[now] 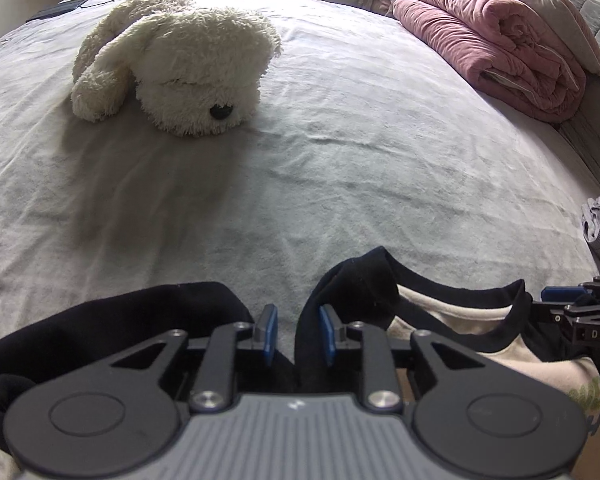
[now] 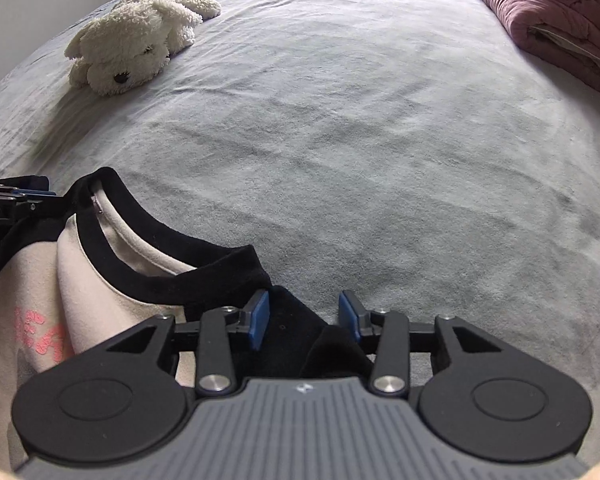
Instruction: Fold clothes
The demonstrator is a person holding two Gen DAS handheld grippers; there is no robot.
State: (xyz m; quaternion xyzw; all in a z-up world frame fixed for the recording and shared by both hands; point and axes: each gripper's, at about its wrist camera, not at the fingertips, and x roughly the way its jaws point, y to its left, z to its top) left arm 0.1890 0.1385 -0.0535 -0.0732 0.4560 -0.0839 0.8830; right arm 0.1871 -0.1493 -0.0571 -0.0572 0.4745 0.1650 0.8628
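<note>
1. Left gripper (image 1: 296, 334) is standing with jaws parted, pads bare, black cloth bunching beside and beneath them.
2. Right gripper (image 2: 303, 318) is likewise spread over a black shoulder, pinching nothing.
3. The shirt (image 2: 100, 264) is lying at the bed's (image 2: 380, 140) near edge, its neckline running between both grippers; each is equally near.
4. The plush dog (image 1: 172, 64) is lying well beyond, toward the far left corner.

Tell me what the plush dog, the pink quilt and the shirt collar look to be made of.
Plush dog: long shaggy cream pile, likely synthetic fur. Pink quilt: matte, velvety cloth with stitched ribs, thick and probably padded. Shirt collar: black knit band, soft and matte, on cream fabric that looks like cotton jersey.
</note>
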